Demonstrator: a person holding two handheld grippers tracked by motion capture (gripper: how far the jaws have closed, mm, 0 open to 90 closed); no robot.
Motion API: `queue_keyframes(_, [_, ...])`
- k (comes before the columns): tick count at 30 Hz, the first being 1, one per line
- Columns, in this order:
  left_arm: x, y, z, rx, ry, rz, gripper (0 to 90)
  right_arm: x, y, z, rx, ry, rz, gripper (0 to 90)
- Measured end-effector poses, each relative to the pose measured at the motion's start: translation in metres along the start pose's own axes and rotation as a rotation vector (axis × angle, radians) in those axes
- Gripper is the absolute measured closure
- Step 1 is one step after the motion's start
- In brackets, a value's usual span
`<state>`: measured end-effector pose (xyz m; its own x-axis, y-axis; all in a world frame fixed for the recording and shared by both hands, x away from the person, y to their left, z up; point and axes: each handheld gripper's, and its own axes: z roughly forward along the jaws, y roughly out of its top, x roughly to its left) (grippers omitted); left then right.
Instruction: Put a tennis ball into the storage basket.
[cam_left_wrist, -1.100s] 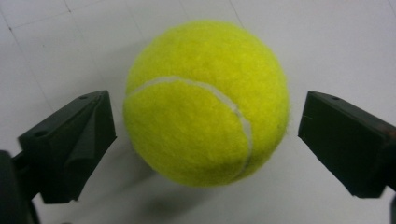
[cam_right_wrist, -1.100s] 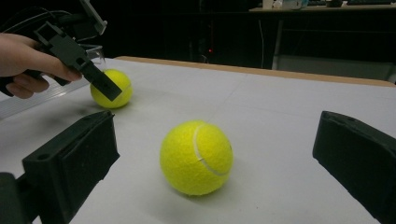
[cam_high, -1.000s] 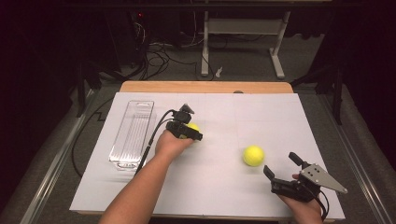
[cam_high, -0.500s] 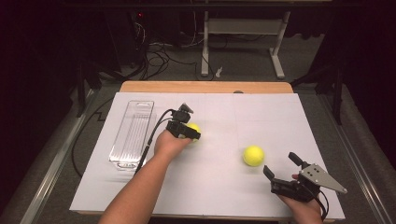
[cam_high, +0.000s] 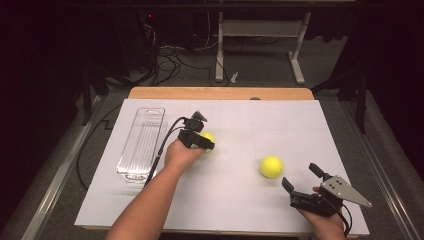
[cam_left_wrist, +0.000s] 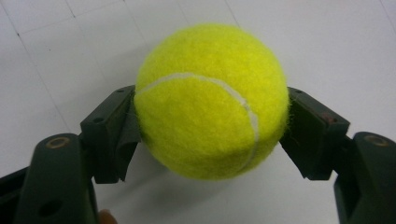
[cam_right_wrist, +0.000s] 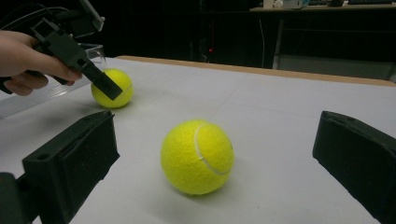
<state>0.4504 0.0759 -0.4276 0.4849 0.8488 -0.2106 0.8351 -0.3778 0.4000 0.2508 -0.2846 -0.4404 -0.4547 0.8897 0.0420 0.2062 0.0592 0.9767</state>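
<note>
**Left jaws just clamped the far ball — grasp made, lift not begun**

Nearest you, your right gripper (cam_high: 301, 180) sits at the table's near right edge, jaws wide apart and holding nothing. In the right gripper view its two black pads frame the second fuzzy yellow tennis ball (cam_right_wrist: 197, 156), which rests on the white paper-covered table (cam_high: 280, 125) ahead of them and apart from both. That hand has not moved; it just waits.

Farther out, toward the middle left, your left gripper (cam_high: 206, 142) is the one that changed. Its jaws have just been closing, and the first fuzzy yellow tennis ball (cam_left_wrist: 211, 100) is between them. The left gripper view shows both pads pressed on the felt at the ball's sides, so it's clamped. The hand itself stayed put meanwhile. From the right gripper view the ball looks to be down on the table, not raised.

Beyond and left of that hand lies the clear plastic rectangular tray (cam_high: 142, 142), empty as far as you can see through it.

Judgement: pick is secured; likely next is lifting the ball toward that tray. Grip is across the widest part, so slip looks unlikely.
</note>
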Motion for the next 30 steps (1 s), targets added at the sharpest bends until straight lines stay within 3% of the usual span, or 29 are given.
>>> queue_keyframes(16, [-0.006,-0.010,-0.024,0.026,-0.005,0.063,27.2,0.001,0.000,0.001,0.002,0.003,-0.008,0.5])
queue_keyframes(30, [-0.018,-0.034,-0.038,0.058,-0.020,0.114,27.1,0.003,0.001,0.001,0.002,0.004,-0.014,0.5])
